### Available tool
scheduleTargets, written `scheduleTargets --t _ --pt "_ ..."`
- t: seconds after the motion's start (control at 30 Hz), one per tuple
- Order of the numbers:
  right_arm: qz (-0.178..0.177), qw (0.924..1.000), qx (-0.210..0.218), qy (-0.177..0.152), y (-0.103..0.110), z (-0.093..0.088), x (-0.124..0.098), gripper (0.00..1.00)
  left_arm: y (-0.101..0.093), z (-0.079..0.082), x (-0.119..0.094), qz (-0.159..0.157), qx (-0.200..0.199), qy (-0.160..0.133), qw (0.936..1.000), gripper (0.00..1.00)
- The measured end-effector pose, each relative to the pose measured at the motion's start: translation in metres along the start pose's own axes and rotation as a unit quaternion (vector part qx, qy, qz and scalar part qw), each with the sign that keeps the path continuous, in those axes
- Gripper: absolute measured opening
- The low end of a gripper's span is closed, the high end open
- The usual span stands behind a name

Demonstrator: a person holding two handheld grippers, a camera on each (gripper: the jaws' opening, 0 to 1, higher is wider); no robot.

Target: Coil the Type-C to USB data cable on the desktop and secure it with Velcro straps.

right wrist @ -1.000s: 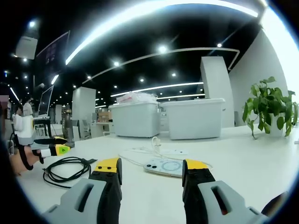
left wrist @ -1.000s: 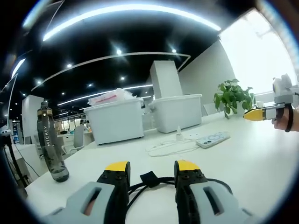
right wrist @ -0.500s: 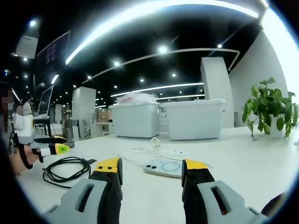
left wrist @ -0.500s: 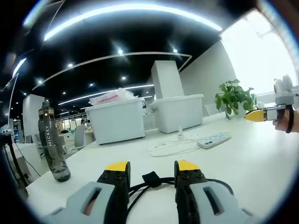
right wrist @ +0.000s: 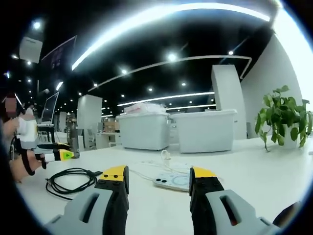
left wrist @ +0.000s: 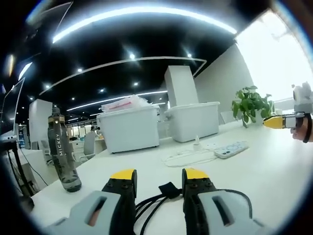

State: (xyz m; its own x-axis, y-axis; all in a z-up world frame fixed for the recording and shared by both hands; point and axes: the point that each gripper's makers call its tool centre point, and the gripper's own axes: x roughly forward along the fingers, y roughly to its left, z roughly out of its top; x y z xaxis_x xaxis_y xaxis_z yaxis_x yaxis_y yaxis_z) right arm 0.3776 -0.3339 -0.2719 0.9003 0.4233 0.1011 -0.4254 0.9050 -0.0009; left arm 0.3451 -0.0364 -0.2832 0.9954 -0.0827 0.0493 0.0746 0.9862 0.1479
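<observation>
In the left gripper view the left claw [left wrist: 159, 177] stands with its two yellow-tipped jaws apart and nothing between them, low over the white surface [left wrist: 274, 161]; the black data cable [left wrist: 156, 203] lies coiled on the surface just ahead of the jaws, its loops passing between and under them, and a black Velcro strap [left wrist: 168, 189] is wrapped on the coil near the tips; whether the jaws touch the cable I cannot tell. A dark bottle [left wrist: 63, 154] stands upright to the left; farther off a white cable [left wrist: 188, 155] lies beside a phone [left wrist: 234, 149]; two large white bins [left wrist: 161, 127] sit side by side at the far edge of the surface, and a green potted plant [left wrist: 252, 104] stands to the right of them; the other claw comes in at the right edge, held in a hand [left wrist: 305, 134].

In the right gripper view the right claw [right wrist: 159, 174] also has its jaws apart, empty, above the surface [right wrist: 254, 171]; the phone [right wrist: 173, 180] lies just beyond the tips with the white cable [right wrist: 151, 171] behind it; the black data cable [right wrist: 71, 180] rests coiled well to the left, close to the left claw [right wrist: 58, 152], which is held in a hand [right wrist: 17, 164] at the left edge; the bins [right wrist: 176, 131] and the plant [right wrist: 286, 117] stand at the back.
</observation>
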Motion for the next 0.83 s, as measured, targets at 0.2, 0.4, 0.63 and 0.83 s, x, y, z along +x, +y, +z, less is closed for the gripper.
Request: scheduleTargets --t 0.2,0.4,0.63,0.83 --pt "-0.003 0.9983 0.058 -0.008 -0.005 0.004 -0.003 0.49 0.002 -0.002 0.001 0.002 0.001 0.005 1.0 0.38" --pt "0.002 0.9978 0.066 0.003 -0.003 0.0 -0.003 0.49 0.007 -0.001 0.0 0.0 -0.028 0.004 0.9996 0.38" --pt "0.011 0.9984 0.055 0.013 0.003 -0.004 -0.002 0.49 -0.001 0.0 0.0 -0.009 -0.013 0.003 0.9999 0.38" --pt "0.017 0.9984 0.053 0.014 0.006 -0.005 -0.002 0.48 0.001 0.0 0.0 -0.008 -0.019 0.004 0.9998 0.38"
